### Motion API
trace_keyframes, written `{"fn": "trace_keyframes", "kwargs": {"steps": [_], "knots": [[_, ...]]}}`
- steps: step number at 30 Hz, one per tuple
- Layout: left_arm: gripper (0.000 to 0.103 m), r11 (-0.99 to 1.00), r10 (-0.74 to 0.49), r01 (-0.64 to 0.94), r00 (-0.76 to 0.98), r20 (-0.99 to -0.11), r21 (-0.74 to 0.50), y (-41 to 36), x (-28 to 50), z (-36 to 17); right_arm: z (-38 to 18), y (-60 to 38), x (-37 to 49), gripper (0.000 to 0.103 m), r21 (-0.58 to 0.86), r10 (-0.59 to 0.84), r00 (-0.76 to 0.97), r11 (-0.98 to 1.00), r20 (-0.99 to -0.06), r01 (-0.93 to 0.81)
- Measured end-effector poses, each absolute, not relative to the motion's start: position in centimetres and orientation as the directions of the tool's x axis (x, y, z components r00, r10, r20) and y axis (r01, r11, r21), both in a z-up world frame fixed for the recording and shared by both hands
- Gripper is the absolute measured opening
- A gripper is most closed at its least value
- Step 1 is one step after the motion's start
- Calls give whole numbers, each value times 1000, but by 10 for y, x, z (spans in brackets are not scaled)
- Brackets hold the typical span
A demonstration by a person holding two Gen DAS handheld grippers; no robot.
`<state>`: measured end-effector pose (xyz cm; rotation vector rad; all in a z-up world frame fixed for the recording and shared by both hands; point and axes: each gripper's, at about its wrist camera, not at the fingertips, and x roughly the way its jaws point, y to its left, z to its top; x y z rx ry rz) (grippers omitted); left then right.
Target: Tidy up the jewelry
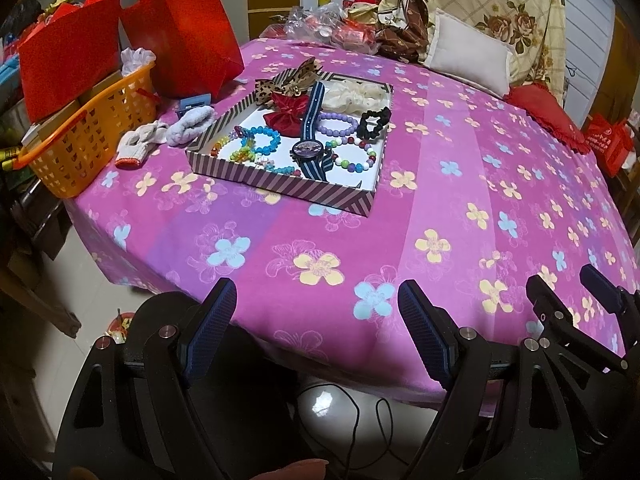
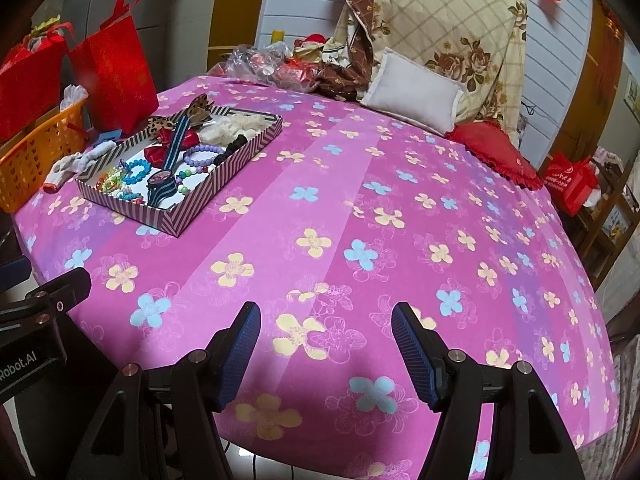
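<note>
The left gripper (image 1: pixel 318 320) is hovering over the near edge of the pink flower-printed bedsheet (image 1: pixel 440 184) with its jaws spread wide and nothing between them. The right gripper (image 2: pixel 326 340) is doing the same just beside it, jaws equally wide and empty. Both are sitting well apart from the jewelry, so I am judging that either the sorting is already finished or no piece is being handled yet; the pictures are not settling which.

Farther out, the shallow striped cardboard box lid (image 1: pixel 280 186) is lying on the sheet and is holding everything that looks like jewelry. Inside it, a blue-striped fabric-strap wristwatch (image 1: pixel 308 148) is lying lengthwise down the middle. A turquoise bead bracelet (image 1: pixel 266 140) and a multicoloured bead bracelet (image 1: pixel 240 152) are resting to its left, while a lilac bead bracelet (image 1: pixel 338 124) and a mixed white-and-coloured bead bracelet (image 1: pixel 354 156) are lying to its right. A black scrunchie (image 1: pixel 374 122), a cream ruffled scrunchie (image 1: pixel 354 94), a red satin bow (image 1: pixel 290 114) and a leopard-print bow (image 1: pixel 280 82) are filling the far end, the last one hanging over the rim.

No loose jewelry is showing on the sheet itself. Beyond the lid, an orange plastic lattice basket (image 1: pixel 86 140) is standing at the bed's edge, holding what look like boxes.
</note>
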<state>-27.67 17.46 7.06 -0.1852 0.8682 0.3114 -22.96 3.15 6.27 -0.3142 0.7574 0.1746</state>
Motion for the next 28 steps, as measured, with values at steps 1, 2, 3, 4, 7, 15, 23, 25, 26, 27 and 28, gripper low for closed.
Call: {"fn": "trace_keyframes", "kwargs": {"steps": [1, 2, 3, 4, 7, 15, 23, 25, 26, 27, 28], "knots": [[83, 939, 193, -342, 605, -772, -33, 174, -277, 70, 63, 31, -230, 66, -216, 44, 716, 939, -697, -267], [83, 939, 193, -343, 605, -773, -33, 175, -277, 71, 63, 31, -230, 66, -216, 45, 717, 939, -696, -268], [83, 939, 193, -343, 605, -773, -34, 177, -277, 71, 63, 31, -230, 66, -216, 45, 717, 939, -695, -269], [83, 939, 193, -343, 605, -772, -34, 177, -277, 71, 63, 32, -230, 66, -216, 47, 718, 938, -695, -270], [83, 939, 195, -343, 607, -770, -33, 175, -277, 73, 64, 34, -231, 66, -217, 49, 719, 937, -693, -273], [83, 939, 196, -343, 615, -764, -35, 181, -276, 79, 66, 35, -231, 66, -211, 56, 718, 937, -693, -277], [83, 939, 193, -342, 621, -759, -41, 185, -271, 91, 73, 27, -235, 66, -186, 71, 718, 944, -693, -272], [83, 941, 201, -336, 633, -747, -31, 184, -271, 96, 74, 24, -235, 66, -181, 72, 718, 946, -692, -269], [83, 942, 204, -333, 636, -744, -27, 184, -270, 98, 74, 23, -234, 66, -176, 75, 717, 947, -693, -269], [83, 944, 206, -330, 641, -739, -23, 184, -270, 100, 74, 21, -234, 66, -165, 81, 715, 950, -695, -267], [83, 945, 211, -326, 647, -733, -17, 181, -269, 103, 74, 18, -233, 66, -150, 88, 712, 953, -697, -265]]}}
